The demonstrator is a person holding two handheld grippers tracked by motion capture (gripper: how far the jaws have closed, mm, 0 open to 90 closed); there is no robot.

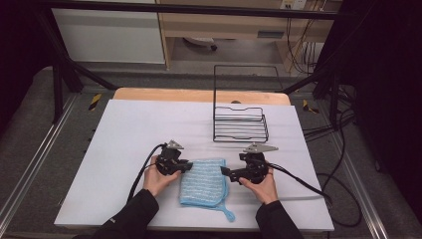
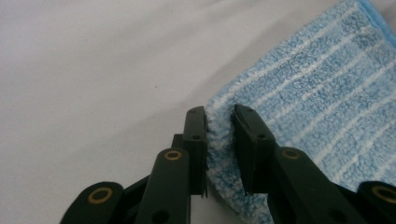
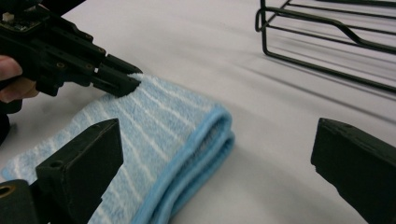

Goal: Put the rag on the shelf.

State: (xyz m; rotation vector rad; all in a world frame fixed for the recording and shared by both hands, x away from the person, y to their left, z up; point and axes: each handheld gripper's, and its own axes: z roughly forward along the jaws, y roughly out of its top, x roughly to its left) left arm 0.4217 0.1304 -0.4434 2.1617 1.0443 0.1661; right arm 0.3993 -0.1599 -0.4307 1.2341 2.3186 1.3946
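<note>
While folded, fluffy striped towel (image 2: 322,98) (blue), pinched

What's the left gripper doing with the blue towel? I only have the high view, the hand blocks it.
Observer: The left gripper has the blue towel's corner edge pinched between its jaws.
Operator: And the right one, closed too?
Observer: No. The right gripper is wide open, with the towel's folded edge lying between its jaws.
Operator: Single layer there?
Observer: Folded double, two piped edges stacked.
</note>
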